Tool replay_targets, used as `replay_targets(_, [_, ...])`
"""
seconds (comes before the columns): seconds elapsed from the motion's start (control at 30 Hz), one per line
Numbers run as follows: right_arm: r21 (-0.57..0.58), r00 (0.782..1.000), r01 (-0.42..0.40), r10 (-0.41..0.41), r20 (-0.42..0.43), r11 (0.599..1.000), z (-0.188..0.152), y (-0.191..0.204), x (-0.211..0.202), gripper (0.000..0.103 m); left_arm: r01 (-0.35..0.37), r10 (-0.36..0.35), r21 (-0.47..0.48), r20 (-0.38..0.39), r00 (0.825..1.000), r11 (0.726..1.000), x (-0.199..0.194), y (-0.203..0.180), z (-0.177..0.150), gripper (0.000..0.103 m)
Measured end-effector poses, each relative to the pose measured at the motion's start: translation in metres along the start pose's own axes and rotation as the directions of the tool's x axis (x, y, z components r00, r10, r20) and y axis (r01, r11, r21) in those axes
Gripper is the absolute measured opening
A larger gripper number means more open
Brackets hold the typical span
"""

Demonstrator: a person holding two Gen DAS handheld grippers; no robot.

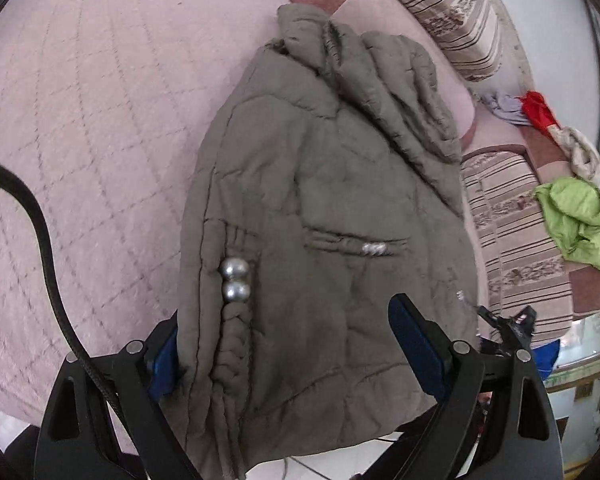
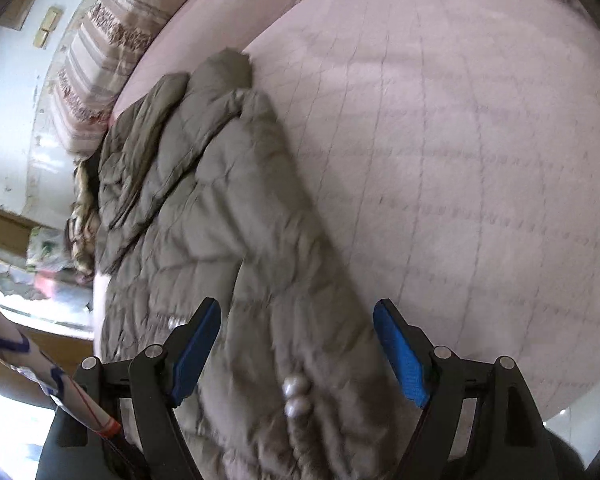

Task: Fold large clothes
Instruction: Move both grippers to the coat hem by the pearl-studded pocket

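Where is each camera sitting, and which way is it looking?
Left wrist view: sits on the left gripper, looking down along its open blue fingers at the grey jacket on the pink bed.
Right wrist view: sits on the right gripper, looking down along its open fingers at the jacket and bed.
Both show the jacket, its two silver beads and the striped pillows.
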State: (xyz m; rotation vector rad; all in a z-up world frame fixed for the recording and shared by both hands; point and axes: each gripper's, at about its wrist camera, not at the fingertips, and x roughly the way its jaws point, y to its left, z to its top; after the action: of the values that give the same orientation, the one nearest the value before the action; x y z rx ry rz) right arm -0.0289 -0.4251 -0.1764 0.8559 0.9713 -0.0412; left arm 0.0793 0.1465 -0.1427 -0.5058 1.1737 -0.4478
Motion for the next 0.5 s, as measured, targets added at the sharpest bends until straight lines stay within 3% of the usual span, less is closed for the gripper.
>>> replay_targets(0.13, [-0.036, 0.999, -0.001, 0.0, -0.043, 0.999, -0.017, 0.005, -0.003, 0.083, 0.032, -0.031, -0.009, 0.008, 0.999, 0.999, -0.002, 0.011, -0.007, 0.091])
replay_targets(0.33, [-0.048, 0.995, -0.011, 0.006, -0.103, 0.999, -0.044, 0.004, -0.007, 0.084, 0.178, -0.175, -0.085, 0.046, 0.984, 0.98, -0.006, 0.03, -0.021, 0.091])
replay_targets(0.5, [-0.098, 0.996, 0.005, -0.015, -0.094, 0.995, -0.066, 0.015, -0.006, 0.084, 0.178, -0.175, -0.064, 0.055, 0.983, 0.982, -0.004, 0.023, -0.026, 0.091])
